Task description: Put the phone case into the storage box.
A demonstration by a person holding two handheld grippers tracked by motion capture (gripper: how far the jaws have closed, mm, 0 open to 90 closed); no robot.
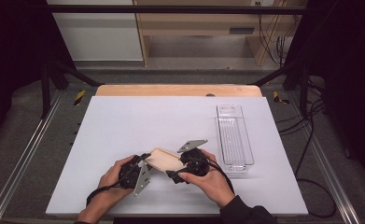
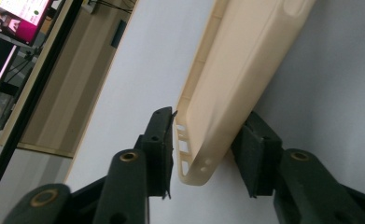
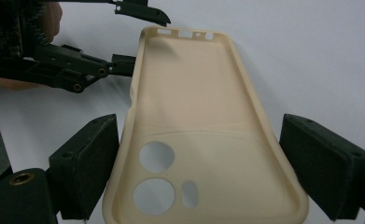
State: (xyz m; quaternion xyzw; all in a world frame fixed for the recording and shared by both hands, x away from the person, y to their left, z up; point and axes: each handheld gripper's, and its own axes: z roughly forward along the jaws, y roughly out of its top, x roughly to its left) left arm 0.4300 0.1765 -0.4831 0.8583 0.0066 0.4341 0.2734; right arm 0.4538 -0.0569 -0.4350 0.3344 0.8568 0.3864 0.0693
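Left gripper view has the left hand-held gripper (image 2: pixel 208 154) half closed around the port end of a beige phone case (image 2: pixel 236 79), one pad touching, the other just shy. At the camera-cutout end, the right hand-held gripper (image 3: pixel 199 172) straddles it at 3 o'clock without a clear pinch. The case hangs above the desk (image 1: pixel 124 121), a clear tray (image 1: pixel 235 135) at 2 o'clock. Seemingly a handover; next, a firm left squeeze.

Beige phone case (image 2: pixel 227 88) between black fingers (image 2: pixel 159 140)

My table (image 1: pixel 124 126) has a white top. A clear plastic tray (image 1: pixel 235 136) lies on its right side. It sits near my right hand.
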